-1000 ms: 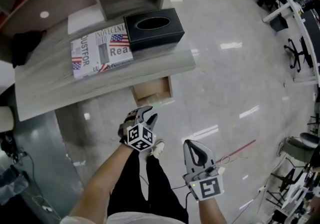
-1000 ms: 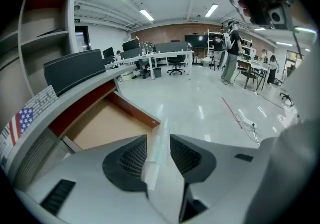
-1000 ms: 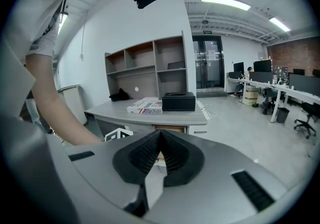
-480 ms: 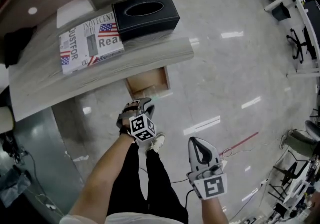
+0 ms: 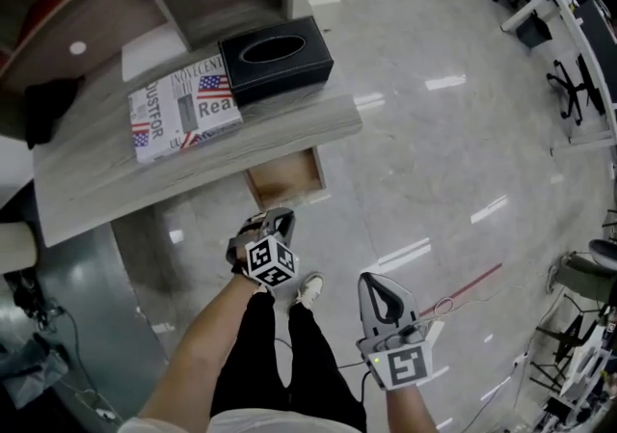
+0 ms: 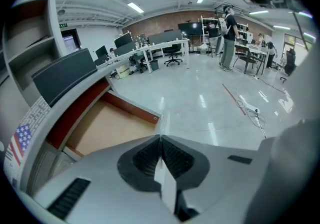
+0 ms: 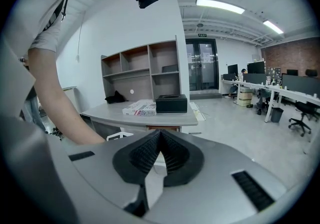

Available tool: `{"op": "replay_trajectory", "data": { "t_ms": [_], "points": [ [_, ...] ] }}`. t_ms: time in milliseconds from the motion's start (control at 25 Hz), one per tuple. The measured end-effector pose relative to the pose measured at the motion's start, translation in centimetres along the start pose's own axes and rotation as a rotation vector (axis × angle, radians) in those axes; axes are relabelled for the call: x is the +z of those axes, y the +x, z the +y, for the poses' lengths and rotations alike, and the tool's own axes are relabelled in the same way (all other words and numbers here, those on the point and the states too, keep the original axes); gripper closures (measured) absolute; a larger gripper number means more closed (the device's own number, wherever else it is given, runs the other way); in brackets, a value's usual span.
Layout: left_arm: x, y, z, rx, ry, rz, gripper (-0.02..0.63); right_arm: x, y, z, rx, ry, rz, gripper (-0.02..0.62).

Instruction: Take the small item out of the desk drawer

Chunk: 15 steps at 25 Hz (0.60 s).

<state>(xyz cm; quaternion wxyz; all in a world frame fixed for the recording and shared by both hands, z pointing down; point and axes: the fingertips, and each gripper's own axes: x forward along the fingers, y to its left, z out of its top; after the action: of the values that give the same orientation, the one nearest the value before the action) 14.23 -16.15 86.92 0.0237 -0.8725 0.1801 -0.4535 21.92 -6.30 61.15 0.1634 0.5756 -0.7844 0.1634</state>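
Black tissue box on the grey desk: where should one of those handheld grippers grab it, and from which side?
Probably from above, jaws across the two long side walls of the black rectangular tissue box, mid-length. It lies flat on the grey desk with those walls upright and parallel; a flag-printed booklet crowds one short end. Whether the jaws open that wide can't be told.

The bench (image 5: 106,180) is pale grey wood grain. The tissue box (image 5: 275,60) is black. The book (image 5: 183,111) is white with black lettering and a red, white and blue flag. The drawer (image 5: 286,178) is tan inside. The left gripper (image 5: 284,219) and right gripper (image 5: 370,279) are grey, their cubes patterned in black-and-white squares.
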Motion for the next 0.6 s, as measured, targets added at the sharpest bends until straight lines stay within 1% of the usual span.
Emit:
{"op": "replay_trajectory", "data": {
  "t_ms": [120,240,480,600],
  "points": [
    [1.6,-3.5,0.8,0.014,-0.036,-0.036,0.588,2.7,-0.8,0.3,-0.004,-0.008,-0.038,0.575],
    [2.8,-7.0,1.9,0.042,-0.080,-0.065,0.588,5.8,-1.9,0.9,-0.007,-0.028,-0.104,0.575],
    [3.4,-14.9,5.0,0.154,-0.236,-0.130,0.588,9.6,-4.7,3.4,0.015,-0.055,-0.146,0.575],
    [3.1,-18.0,6.9,0.216,-0.289,-0.165,0.588,10.8,-5.2,4.2,0.027,-0.069,-0.164,0.575]
  ]
}}
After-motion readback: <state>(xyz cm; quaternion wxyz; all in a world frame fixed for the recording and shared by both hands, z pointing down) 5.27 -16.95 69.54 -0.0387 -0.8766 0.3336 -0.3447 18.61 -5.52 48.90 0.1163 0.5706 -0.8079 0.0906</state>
